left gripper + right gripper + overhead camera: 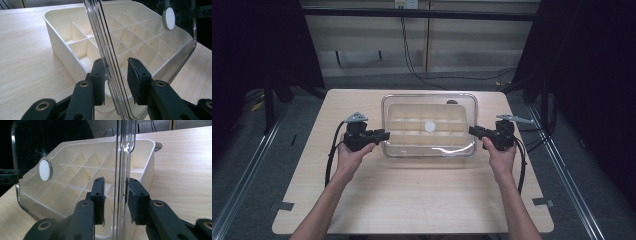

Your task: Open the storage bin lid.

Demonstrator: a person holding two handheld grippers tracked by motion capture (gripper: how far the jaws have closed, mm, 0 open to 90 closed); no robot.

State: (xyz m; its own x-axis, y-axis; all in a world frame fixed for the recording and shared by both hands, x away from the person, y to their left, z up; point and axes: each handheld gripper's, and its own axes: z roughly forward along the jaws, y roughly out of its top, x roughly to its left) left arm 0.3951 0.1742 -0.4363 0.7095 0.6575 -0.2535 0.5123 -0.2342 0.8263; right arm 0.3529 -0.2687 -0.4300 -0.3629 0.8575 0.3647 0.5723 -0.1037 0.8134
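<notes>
A cream plastic box (412, 122) with several small compartments stands in the middle of the table. A clear lid (430, 98) with a round white knob (429, 126) hovers level just above it. My left gripper (387, 135) grips the lid's left edge and my right gripper (471, 131) its right edge. The left gripper view has the lid's rim (110, 62) edge-on between the jaws (116, 75), beside the box (62, 50). In the right gripper view the rim (122, 170) runs between the jaws (115, 195), a little off the box wall (147, 165).
The light wooden table (412, 200) has bare room in front of the box and on both sides. Dark curtains flank it, and cables (412, 65) lie on the floor behind. Metal rails (242, 175) run along the floor on both sides.
</notes>
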